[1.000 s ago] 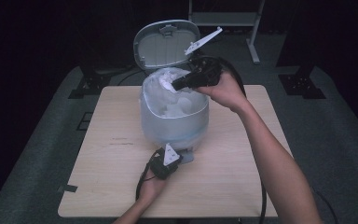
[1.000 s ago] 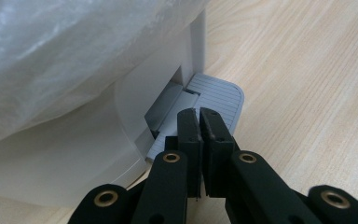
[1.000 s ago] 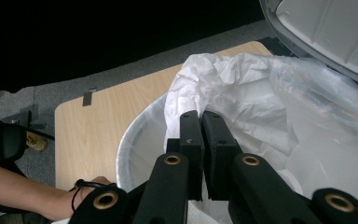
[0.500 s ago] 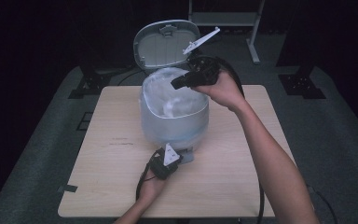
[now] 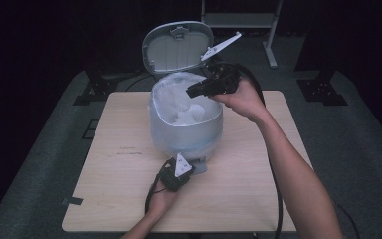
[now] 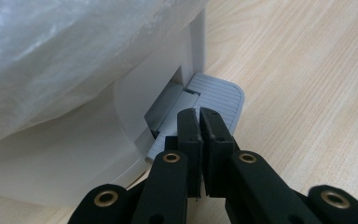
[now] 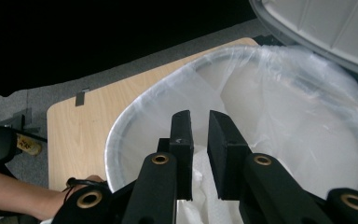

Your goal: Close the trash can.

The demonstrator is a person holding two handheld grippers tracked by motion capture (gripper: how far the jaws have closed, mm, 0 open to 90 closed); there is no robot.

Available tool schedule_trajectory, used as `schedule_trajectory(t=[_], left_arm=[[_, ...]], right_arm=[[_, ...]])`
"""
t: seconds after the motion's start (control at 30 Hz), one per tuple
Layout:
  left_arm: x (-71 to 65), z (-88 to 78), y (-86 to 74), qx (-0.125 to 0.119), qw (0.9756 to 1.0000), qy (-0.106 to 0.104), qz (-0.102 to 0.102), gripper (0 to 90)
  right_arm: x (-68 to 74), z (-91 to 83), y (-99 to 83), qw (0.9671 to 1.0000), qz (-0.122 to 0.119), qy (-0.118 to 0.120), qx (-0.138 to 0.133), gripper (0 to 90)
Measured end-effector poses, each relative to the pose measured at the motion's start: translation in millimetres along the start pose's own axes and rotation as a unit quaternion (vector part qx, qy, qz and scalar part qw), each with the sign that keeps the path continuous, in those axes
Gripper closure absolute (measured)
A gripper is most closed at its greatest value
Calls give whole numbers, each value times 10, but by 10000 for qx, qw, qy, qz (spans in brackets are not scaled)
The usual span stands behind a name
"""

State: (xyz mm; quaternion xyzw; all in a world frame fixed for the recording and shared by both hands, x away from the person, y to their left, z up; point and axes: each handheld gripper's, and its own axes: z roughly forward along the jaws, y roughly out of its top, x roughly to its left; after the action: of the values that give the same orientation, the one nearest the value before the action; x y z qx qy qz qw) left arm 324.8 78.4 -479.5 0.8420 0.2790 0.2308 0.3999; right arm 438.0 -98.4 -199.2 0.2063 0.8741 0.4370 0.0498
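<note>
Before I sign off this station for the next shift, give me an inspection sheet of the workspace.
Surface: wooden table, bare around the bin.
Job's things: pedal bin, lid up, clear liner bag over its rim; pedal at its base.
Clutter: nothing seen.
Grippers: left gripper shut, tips down on the pedal; right gripper over the bin mouth, jaws just opening, nothing between them.
Cables: black cable trails along the right arm.
Surroundings: grey carpet, dark backdrop, metal stand behind.
</note>
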Motion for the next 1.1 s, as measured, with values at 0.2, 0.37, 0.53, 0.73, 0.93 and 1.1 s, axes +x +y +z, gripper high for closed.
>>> schedule_trajectory(t=[0.2, 0.37, 0.53, 0.73, 0.93, 1.1], left_arm=[[-3, 0, 1, 2, 10000, 7, 9, 878], [-1, 0, 1, 1, 10000, 4, 12, 877], [4, 1, 0, -5, 10000, -16, -8, 878], [3, 2, -1, -15, 10000, -15, -6, 878], [6, 1, -1, -9, 10000, -19, -22, 877], [6, 1, -1, -7, 10000, -20, -23, 877]], right_arm=[[7, -28, -72, 10000, 3, -7, 13, 778], [1, -107, -129, 10000, 55, -48, -41, 760], [-12, -178, -184, 9999, 72, -86, -71, 748], [-22, -257, -257, 9998, 135, -143, -95, 729], [-22, -356, -330, 9995, 176, -209, -134, 715], [-40, -418, -398, 9993, 211, -259, -159, 709]])
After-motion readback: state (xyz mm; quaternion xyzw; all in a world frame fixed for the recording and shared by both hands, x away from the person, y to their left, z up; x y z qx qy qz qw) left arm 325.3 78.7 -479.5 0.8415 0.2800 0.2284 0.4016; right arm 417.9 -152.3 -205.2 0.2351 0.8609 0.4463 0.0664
